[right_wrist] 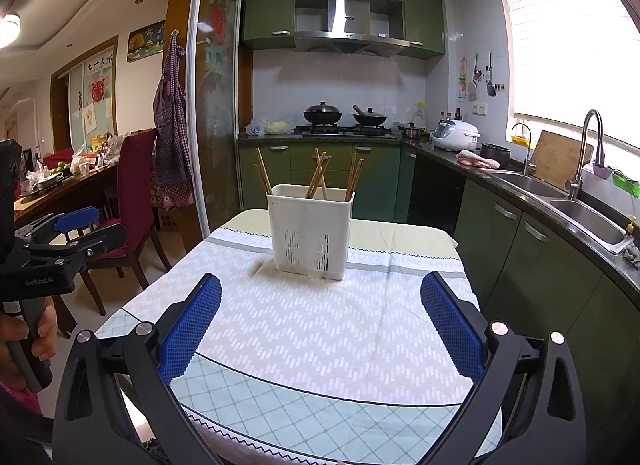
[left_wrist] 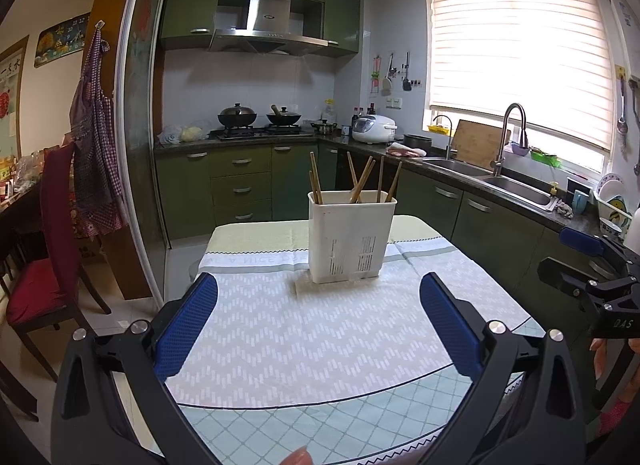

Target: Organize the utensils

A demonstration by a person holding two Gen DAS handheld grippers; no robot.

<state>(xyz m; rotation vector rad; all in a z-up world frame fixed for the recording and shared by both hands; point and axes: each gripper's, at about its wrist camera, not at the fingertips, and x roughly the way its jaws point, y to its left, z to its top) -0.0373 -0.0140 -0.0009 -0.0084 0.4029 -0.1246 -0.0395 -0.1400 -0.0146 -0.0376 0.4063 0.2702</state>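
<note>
- Left gripper (left_wrist: 318,319): hovering over the near part of the surface (left_wrist: 320,345); its blue-padded fingers (left_wrist: 188,323) are standing spread wide, holding nothing.
- Right gripper (right_wrist: 320,321): hovering likewise over the near part of the surface, fingers (right_wrist: 192,325) spread wide and empty.
- Holder (left_wrist: 351,236): a white, slotted plastic box standing upright on the cloth (left_wrist: 280,329), beyond both grippers and apart from them, roughly centred between each pair of fingers.
- Chopsticks (left_wrist: 362,181): several wooden sticks standing in the holder, leaning at different angles; one pair is resting at the left corner, the others are crossing toward the middle and right.
- Cloth: a pale, zigzag-patterned sheet covering the surface, with a yellow-green band at the far edge and a diamond-patterned cover showing beneath at the near edge.
- In the left wrist view, the right gripper is appearing at the right edge, with part of a hand (left_wrist: 600,361) below it.
- In the right wrist view, the left gripper is appearing at the left edge, with a hand (right_wrist: 28,341) gripping its handle.
- Background: green cabinets (left_wrist: 240,181), a stove with two lidded woks (left_wrist: 258,117), a rice cooker (left_wrist: 376,129), a double sink (left_wrist: 500,181) under a blind-covered window, and a red chair (left_wrist: 44,265) at left.
</note>
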